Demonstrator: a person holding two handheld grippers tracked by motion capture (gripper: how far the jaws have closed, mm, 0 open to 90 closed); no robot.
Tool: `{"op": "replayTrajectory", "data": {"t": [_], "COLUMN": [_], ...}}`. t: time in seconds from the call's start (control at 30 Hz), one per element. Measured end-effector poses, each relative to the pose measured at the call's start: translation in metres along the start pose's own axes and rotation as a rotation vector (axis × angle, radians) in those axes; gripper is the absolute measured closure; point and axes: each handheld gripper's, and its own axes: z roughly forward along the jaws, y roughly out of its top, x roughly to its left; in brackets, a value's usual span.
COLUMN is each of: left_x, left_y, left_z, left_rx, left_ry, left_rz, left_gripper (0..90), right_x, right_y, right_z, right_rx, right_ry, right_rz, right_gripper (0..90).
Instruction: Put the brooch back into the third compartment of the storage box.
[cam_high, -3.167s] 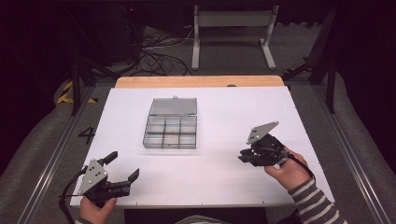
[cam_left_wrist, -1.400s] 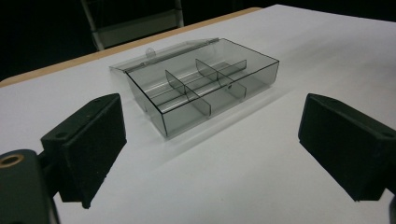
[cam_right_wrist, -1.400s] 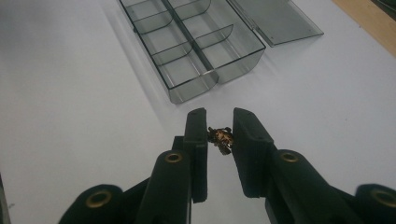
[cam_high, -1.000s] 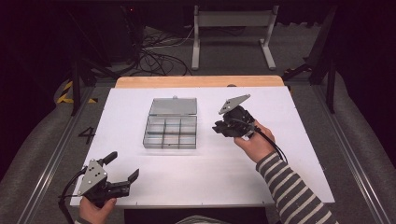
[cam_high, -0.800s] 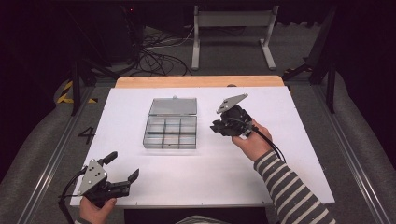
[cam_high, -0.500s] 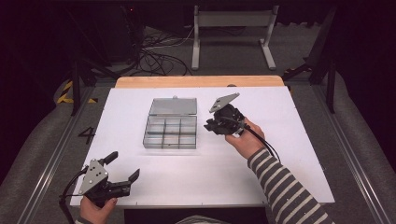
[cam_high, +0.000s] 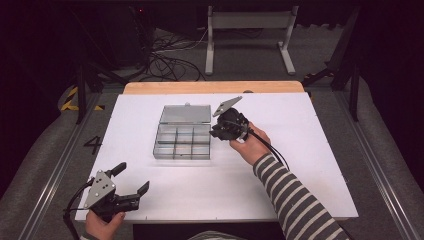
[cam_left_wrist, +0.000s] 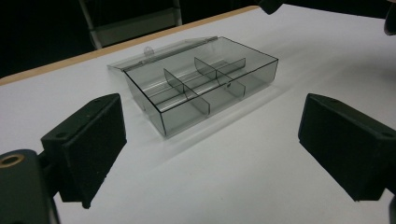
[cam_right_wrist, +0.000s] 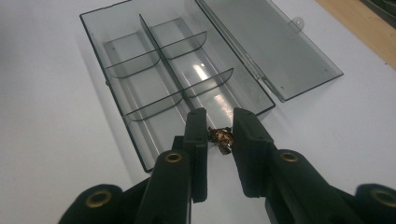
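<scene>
I see right gripper (cam_right_wrist: 219, 128) pinching small brass part (cam_right_wrist: 221, 139), poised at right edge of clear divided box (cam_high: 183, 141), lid open. Left gripper (cam_high: 131, 185) spread, unloaded, well apart from box, at near table (cam_high: 310, 150) edge.

White table (cam_high: 300, 165), clear compartment box (cam_high: 183, 137) lying open

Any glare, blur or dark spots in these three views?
Right gripper view: bright glare patch on the floor of the organizer box; the small brown object between the jaws is soft, its shape hard to read. Left gripper view: near jaws blurred, box sharp, soft shadow at its base. High view: white table evenly lit, surroundings beyond it dark.
</scene>
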Motion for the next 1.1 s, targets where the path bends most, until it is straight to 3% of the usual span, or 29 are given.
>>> {"op": "replayTrajectory", "data": {"t": [0.57, 1.1], "left_x": [0.000, 0.000], "left_y": [0.000, 0.000], "left_z": [0.000, 0.000], "left_rx": [-0.001, -0.001], "left_ry": [-0.004, -0.008], "left_rz": [-0.003, -0.001], "left_gripper": [8.3, 8.4], "right_x": [-0.011, -0.017], "right_y": [0.001, -0.001], "right_z": [0.026, 0.049], "right_rx": [-0.006, -0.015], "right_ry": [0.032, 0.018], "right_rz": [0.070, 0.123], "right_gripper": [76.5, 76.6]}}
